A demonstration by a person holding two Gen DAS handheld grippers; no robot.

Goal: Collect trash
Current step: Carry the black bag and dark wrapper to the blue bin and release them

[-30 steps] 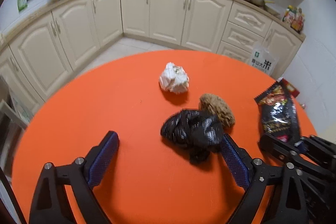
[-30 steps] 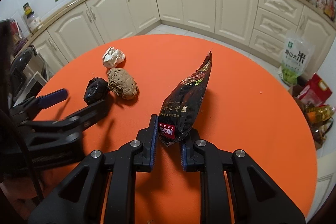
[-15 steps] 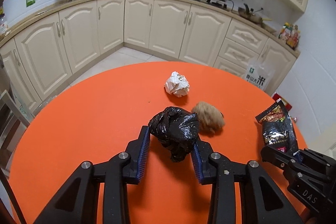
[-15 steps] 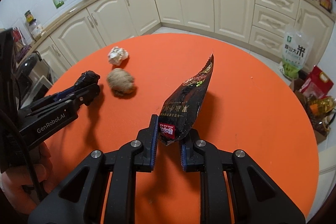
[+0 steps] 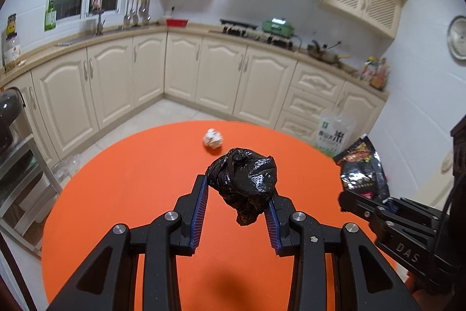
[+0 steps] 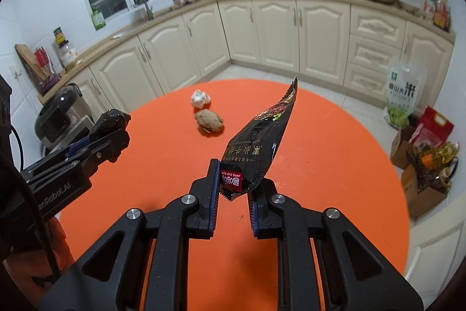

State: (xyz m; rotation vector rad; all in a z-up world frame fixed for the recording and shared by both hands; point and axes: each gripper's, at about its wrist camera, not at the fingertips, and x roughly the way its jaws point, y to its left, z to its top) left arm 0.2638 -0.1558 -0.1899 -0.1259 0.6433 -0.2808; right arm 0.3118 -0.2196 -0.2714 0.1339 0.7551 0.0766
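Left wrist view first: the left gripper [image 5: 237,194] is clamped on a crumpled black plastic bag [image 5: 243,182], blue-lined fingers [image 5: 201,203] pressing in from both sides, and the bag is up in the air above the round orange table [image 5: 131,179], its shadow lying on the tabletop below. Beyond it, near the far rim, sits a white paper wad [image 5: 213,138], alone on the orange surface. Off to the right, the right gripper [image 5: 378,201] comes into frame, and a dark snack wrapper [image 5: 362,171] stands up out of it, also off the table. A green-and-white rice bag [image 5: 335,134] leans against the cream cabinets [image 5: 218,75] on the floor behind. Over to the right wrist view: the right gripper [image 6: 233,185] is pinching the bottom corner of the snack wrapper [image 6: 259,142], which tilts up and to the right, its serrated top edge pointing toward the cabinets [image 6: 291,31]. On the table [image 6: 335,165] past it, a brown fibrous lump [image 6: 209,121] lies just in front of the white paper wad [image 6: 200,98], the two close together. At the left edge, the left gripper [image 6: 112,126] carries the black plastic bag [image 6: 112,118] at its tip, clear of the tabletop. A rice cooker [image 6: 59,115] stands behind it.
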